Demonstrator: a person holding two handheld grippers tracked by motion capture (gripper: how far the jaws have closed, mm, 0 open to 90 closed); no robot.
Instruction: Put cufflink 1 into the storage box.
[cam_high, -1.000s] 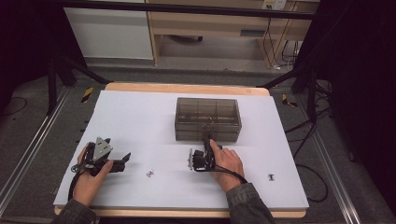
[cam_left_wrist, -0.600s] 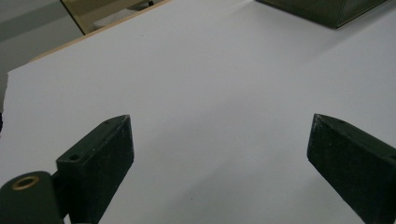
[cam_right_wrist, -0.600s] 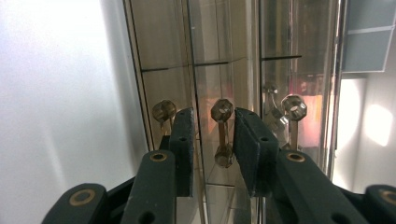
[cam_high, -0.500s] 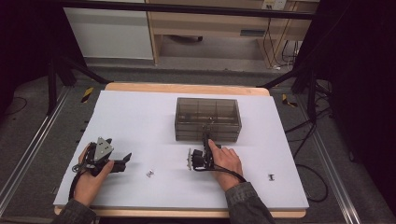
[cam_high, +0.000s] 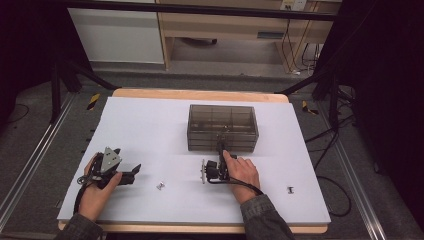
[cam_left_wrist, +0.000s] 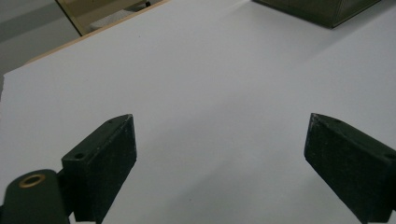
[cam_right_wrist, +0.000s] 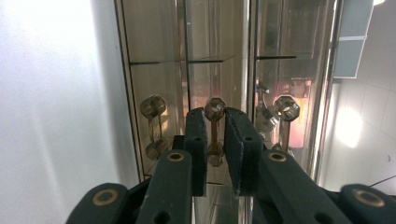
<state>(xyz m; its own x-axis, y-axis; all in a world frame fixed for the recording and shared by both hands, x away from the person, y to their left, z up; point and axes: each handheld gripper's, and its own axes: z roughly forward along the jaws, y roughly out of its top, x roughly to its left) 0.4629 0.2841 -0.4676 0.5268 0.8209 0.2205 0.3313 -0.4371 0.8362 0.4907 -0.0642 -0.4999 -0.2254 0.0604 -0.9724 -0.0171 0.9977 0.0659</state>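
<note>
At the table's left, the left gripper (cam_high: 131, 174) rested on the white table (cam_high: 150, 130) in the person's left hand (cam_high: 95, 192), its jaws spread wide over bare surface, with a small metal part (cam_high: 160, 186) lying just to its right. Near the middle, the right gripper (cam_high: 220, 144) reached to the front of the smoky clear drawer box (cam_high: 222, 127), its jaws closed narrowly on the middle drawer handle (cam_right_wrist: 215, 128). Another small metal piece (cam_high: 290, 189) lay well apart at the right.

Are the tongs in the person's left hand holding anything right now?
No: in the left gripper view the left tongs stand wide open, with only bare white table between them.
</note>
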